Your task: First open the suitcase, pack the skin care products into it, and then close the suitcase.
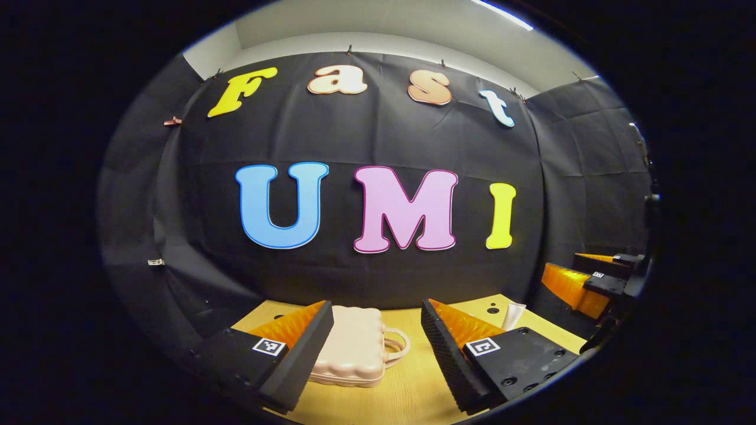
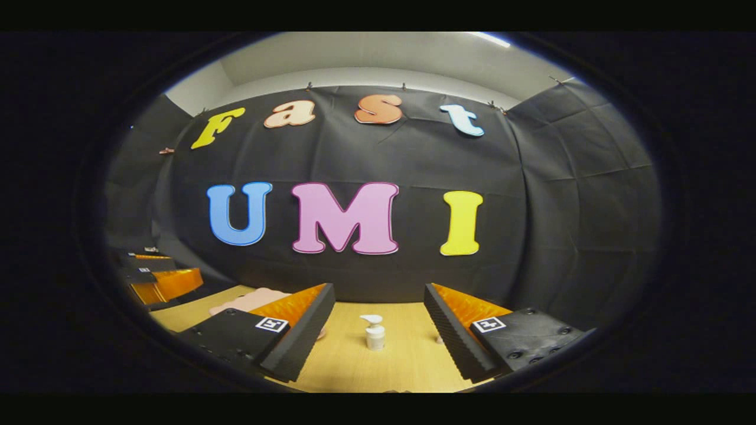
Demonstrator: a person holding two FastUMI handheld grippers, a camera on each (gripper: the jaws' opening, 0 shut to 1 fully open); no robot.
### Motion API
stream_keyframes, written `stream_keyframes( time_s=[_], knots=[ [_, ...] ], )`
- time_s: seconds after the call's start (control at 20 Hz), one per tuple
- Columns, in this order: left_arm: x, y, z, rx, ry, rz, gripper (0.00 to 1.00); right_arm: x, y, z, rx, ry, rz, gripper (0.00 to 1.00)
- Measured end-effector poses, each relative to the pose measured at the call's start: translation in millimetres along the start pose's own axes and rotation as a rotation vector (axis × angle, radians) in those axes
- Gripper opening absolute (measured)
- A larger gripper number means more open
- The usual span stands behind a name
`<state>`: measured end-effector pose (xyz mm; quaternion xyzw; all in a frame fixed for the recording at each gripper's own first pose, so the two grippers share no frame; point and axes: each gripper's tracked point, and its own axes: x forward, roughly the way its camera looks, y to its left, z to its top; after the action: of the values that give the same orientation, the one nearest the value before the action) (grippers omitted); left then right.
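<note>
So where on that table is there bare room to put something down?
Bare wood lies between the pink suitcase and the white tube, and all round the pump bottle. It is tightest by the suitcase handle, near the left claw.

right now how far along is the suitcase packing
Nothing looks done yet. The pink suitcase lies shut on the wooden table, and the pump bottle stands apart on the table. The left gripper and right gripper are both open and hold nothing. Opening, packing and closing all remain.
</note>
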<state>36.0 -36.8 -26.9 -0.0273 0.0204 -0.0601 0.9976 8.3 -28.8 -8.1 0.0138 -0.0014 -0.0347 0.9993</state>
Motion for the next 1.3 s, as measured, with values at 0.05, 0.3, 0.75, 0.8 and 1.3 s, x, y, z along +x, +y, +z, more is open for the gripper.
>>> stream_keyframes(
  time_s=[0.05, 0.3, 0.75, 0.8, 1.3],
  knots=[
    [10, -8, -4, 0.004, 0.008, -0.02, 0.95, 0, -7, 1, -0.004, -0.003, -0.013, 0.94],
    [74, -50, -56, 0.054, 0.096, -0.117, 0.95, 0, -37, -9, 0.006, 0.012, -0.052, 0.96],
    [196, -80, -197, 0.076, 0.359, -0.121, 0.87, 49, -79, -55, 0.01, 0.111, -0.074, 0.97],
    [207, -81, -208, 0.081, 0.378, -0.119, 0.87, 53, -84, -61, 0.001, 0.125, -0.071, 1.0],
    [264, -70, -292, 0.117, 0.564, 0.01, 0.7, 88, -106, -103, 0.028, 0.244, -0.07, 0.97]
  ],
)
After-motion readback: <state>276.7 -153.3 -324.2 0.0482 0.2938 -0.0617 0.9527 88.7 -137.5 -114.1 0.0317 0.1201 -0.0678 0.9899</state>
